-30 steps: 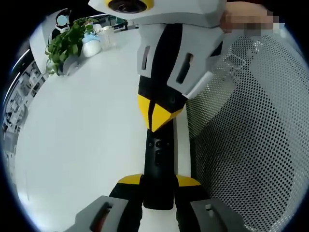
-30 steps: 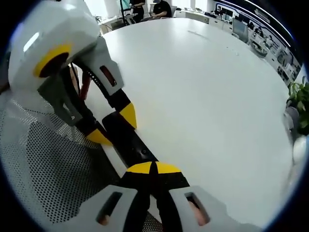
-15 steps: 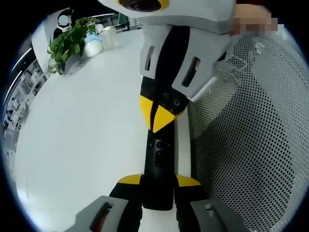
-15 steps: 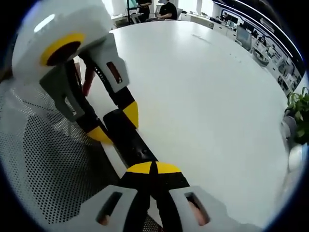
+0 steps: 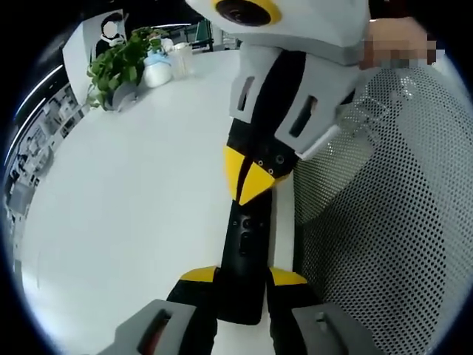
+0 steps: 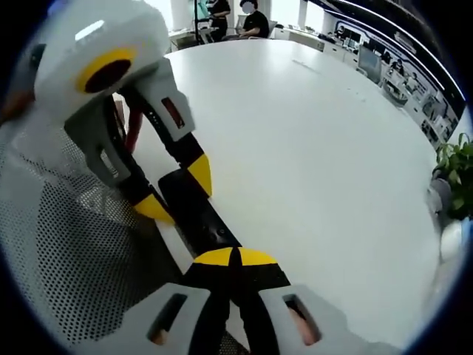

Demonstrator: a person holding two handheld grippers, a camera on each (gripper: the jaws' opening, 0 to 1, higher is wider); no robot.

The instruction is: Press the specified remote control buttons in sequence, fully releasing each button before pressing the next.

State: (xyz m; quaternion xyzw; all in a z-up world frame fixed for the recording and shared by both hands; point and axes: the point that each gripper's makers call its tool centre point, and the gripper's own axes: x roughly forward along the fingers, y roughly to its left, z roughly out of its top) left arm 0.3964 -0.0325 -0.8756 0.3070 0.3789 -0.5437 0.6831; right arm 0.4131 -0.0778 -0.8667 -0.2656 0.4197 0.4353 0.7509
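A slim black remote (image 5: 243,255) lies lengthwise between the yellow tips of my left gripper (image 5: 242,277), which is shut on its near end. Small buttons show on its upper half. My right gripper (image 5: 251,183) comes in from the top of the left gripper view, jaws shut to one yellow point at the remote's far end; I cannot tell whether it touches. In the right gripper view my right gripper (image 6: 235,257) is shut over the remote (image 6: 194,211), and the left gripper (image 6: 176,192) clamps the remote's other end.
Everything sits over a wide white table (image 5: 126,192) (image 6: 318,148). A white perforated mesh surface (image 5: 384,222) (image 6: 74,259) lies right beside the remote. A potted plant (image 5: 118,70) and small containers stand at the table's far edge. People sit at the far end (image 6: 255,18).
Both views have shifted a little with the hands. The right gripper's shut point stays at the remote's far end, and the left gripper's hold is unchanged.
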